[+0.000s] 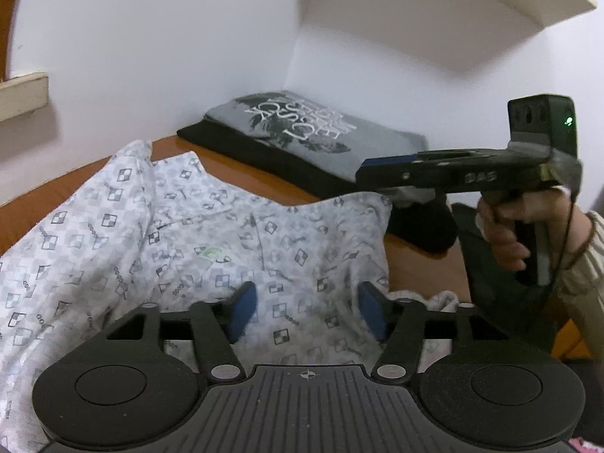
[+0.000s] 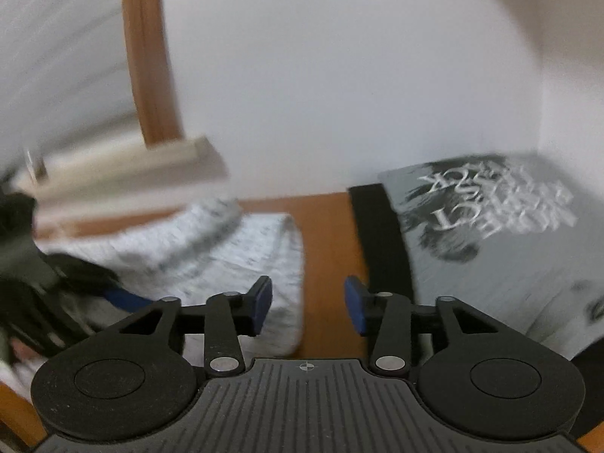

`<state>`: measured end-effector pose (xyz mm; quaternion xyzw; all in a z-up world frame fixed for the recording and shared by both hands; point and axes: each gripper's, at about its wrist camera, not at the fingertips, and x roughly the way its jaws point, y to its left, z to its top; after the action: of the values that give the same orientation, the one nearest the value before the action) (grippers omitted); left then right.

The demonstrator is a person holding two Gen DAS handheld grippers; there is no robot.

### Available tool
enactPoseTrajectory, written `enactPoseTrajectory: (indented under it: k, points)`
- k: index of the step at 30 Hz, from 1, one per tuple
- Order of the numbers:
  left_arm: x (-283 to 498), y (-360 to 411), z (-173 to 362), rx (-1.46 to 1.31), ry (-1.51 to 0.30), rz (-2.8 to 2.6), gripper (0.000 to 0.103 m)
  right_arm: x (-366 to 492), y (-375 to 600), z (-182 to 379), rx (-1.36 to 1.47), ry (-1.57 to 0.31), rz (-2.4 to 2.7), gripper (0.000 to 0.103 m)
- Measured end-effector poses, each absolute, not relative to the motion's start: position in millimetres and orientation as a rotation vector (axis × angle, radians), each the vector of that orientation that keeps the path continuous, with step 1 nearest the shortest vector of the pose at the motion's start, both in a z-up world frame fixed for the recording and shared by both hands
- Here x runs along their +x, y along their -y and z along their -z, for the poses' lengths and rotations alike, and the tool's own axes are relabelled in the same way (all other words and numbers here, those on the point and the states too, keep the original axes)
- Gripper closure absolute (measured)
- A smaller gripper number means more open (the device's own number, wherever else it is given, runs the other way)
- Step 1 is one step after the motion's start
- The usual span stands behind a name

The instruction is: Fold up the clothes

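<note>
A brown wooden counter meets white walls in a corner. A cream shelf juts out high on the right wall, a cream ledge on the left, beside a brown wooden frame, blurred in the right wrist view

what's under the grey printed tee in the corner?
The grey printed tee lies folded on a black garment, which rests on the wooden table. Whether anything else sits between or beneath them is covered.
</note>
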<state>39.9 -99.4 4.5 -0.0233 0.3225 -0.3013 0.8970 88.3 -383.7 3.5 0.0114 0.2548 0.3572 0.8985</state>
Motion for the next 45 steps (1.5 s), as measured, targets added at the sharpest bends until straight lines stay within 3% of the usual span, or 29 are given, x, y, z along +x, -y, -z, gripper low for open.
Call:
enactPoseTrajectory:
  k: [3, 6, 9, 15, 20, 22, 25, 33, 36, 39, 45]
  points:
    - [38, 100, -4, -0.036, -0.666, 0.627, 0.033, 87, 379, 4, 0.026, -0.576, -0.767, 0.049]
    - [37, 101, -3, -0.032, -0.670, 0.632, 0.030, 91, 371, 13, -0.018, -0.638, -0.770, 0.052]
    - [35, 103, -2, -0.023, -0.673, 0.639, 0.027, 93, 367, 13, -0.056, -0.623, -0.731, 0.101]
    - [33, 105, -2, 0.001, -0.669, 0.614, 0.026, 100, 362, 15, -0.113, -0.618, -0.663, 0.100]
    - [32, 89, -21, -0.051, -0.648, 0.558, 0.024, 93, 351, 13, -0.236, -0.567, -0.547, 0.087]
    - [31, 78, -35, -0.052, -0.628, 0.545, 0.023, 97, 347, 8, -0.194, -0.555, -0.596, 0.077]
    - [30, 56, -50, 0.001, -0.590, 0.487, 0.012, 111, 329, -1, -0.094, -0.559, -0.686, 0.064]
    - [39, -1, -43, -0.011, -0.581, 0.387, 0.011, 175, 262, 14, -0.042, -0.712, -0.726, 0.056]
    - [40, -11, -34, -0.031, -0.586, 0.382, 0.011, 186, 254, 22, -0.057, -0.724, -0.731, 0.056]
    - [40, -17, -25, -0.046, -0.601, 0.377, 0.011, 184, 253, 20, -0.083, -0.714, -0.747, 0.097]
    - [48, -24, -11, -0.072, -0.642, 0.374, 0.011, 178, 283, 6, -0.083, -0.695, -0.729, 0.098]
